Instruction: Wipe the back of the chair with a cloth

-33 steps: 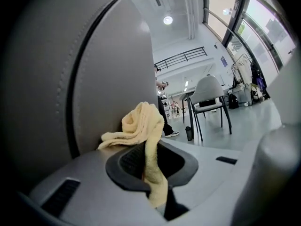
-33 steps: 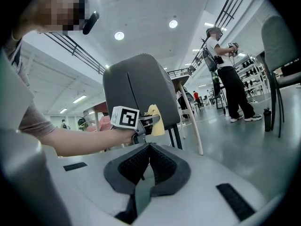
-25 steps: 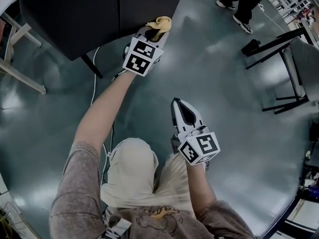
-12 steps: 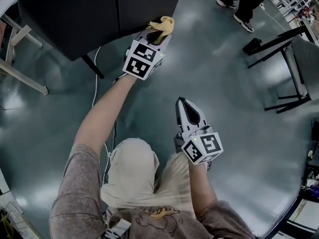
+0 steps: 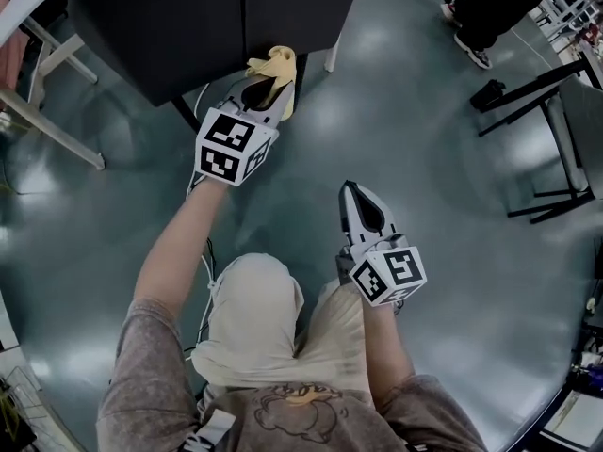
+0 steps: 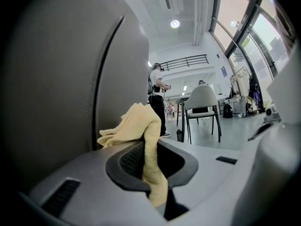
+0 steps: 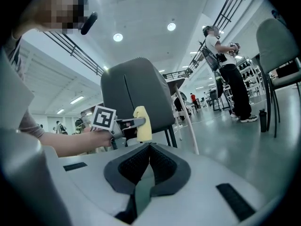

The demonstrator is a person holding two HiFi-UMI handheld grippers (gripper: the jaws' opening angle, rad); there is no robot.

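Head view, upper left: left gripper (image 5: 262, 90) clamps a bunched, likely limp yellow cloth (image 5: 273, 67) at the black chair back (image 5: 188, 26); right gripper (image 5: 361, 201) closed, empty.

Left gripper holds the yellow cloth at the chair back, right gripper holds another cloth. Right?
No. The right gripper holds nothing: the right gripper view shows its jaws together, empty. The left gripper does hold the cloth at the chair back.

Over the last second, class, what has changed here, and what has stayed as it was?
The left gripper, shut on the yellow cloth, slid left along the chair back toward its centre seam. No grasp or release. The right gripper stayed shut and empty, low by the person's thigh.
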